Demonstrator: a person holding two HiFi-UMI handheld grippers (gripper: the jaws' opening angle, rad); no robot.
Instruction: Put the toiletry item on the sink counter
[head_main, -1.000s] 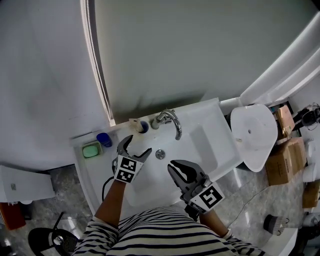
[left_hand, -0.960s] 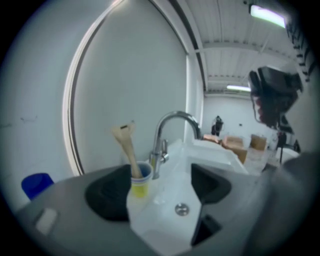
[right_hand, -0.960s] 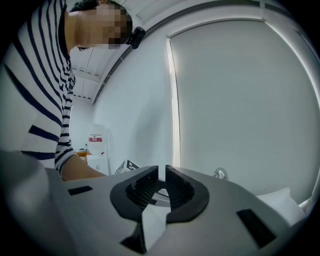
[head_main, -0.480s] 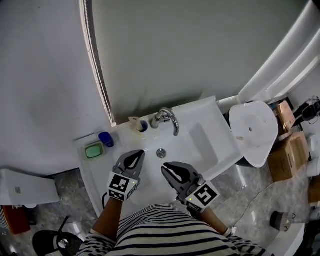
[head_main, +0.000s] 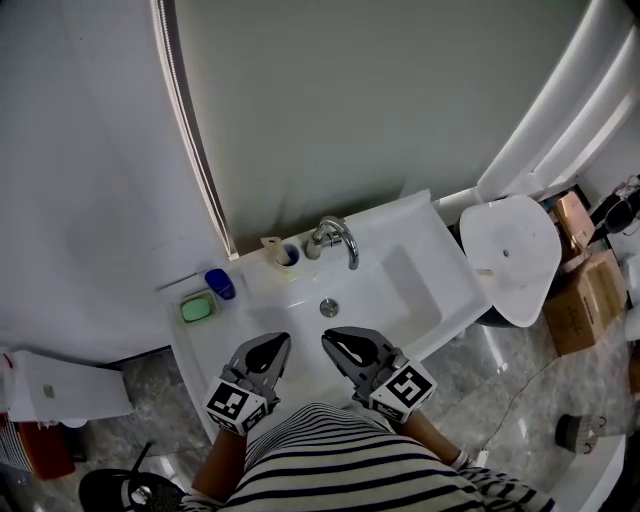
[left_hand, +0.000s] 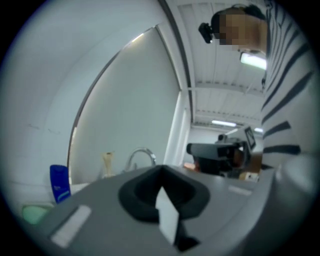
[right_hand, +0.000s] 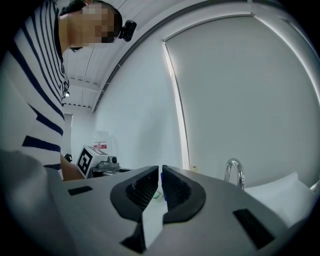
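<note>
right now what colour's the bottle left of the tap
Blue bottle, clearest in the head view.

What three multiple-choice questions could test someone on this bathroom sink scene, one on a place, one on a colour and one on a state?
1. Where does the blue bottle stand?
A. in the basin
B. on the sink counter, left of the faucet
C. on the toilet lid

2. What colour is the soap dish beside that bottle?
A. red
B. green
C. yellow

3. How do the jaws of the left gripper stand?
A. wide apart
B. shut on the bottle
C. shut with nothing between them

Answers:
1 B: the head view shows the bottle upright on the counter's left corner, apart from the faucet.
2 B: the dish is plainly pale green.
3 C: the left gripper view shows the jaws together and empty, with the bottle far off on the counter.
</note>
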